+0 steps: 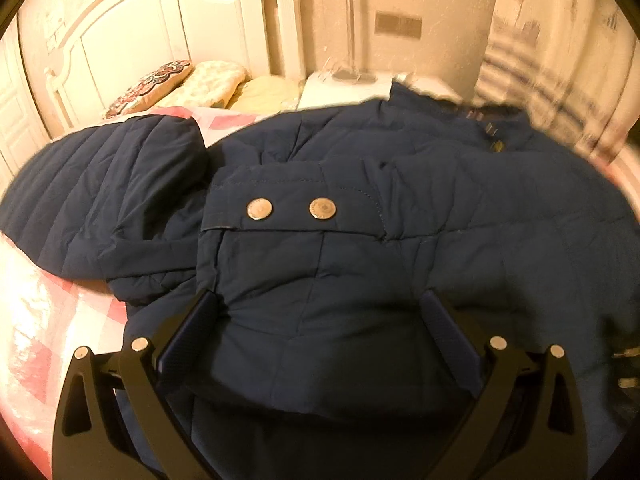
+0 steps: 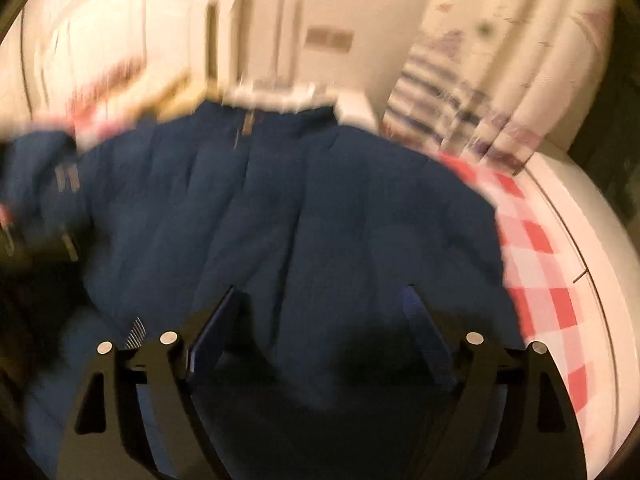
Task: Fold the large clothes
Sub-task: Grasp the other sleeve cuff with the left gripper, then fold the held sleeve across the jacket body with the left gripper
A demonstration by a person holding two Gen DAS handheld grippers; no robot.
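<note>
A dark blue quilted jacket (image 1: 440, 200) lies spread on the bed. Its hood (image 1: 104, 192) sits at the left in the left wrist view. One sleeve, with a cuff bearing two metal snaps (image 1: 290, 208), is folded across the body. My left gripper (image 1: 320, 308) has its pads pressed against the sides of that sleeve, and the fabric bulges between them. In the blurred right wrist view the jacket (image 2: 280, 208) fills the middle. My right gripper (image 2: 320, 304) stands open just above it, with nothing pinched between its fingers.
A pink and white checked bedsheet (image 2: 536, 280) covers the bed, whose white edge (image 2: 580, 220) runs along the right. Pillows (image 1: 192, 84) lie against a white headboard (image 1: 152, 28). A white bedside stand (image 1: 344, 88) and curtains (image 1: 540, 60) are behind the jacket.
</note>
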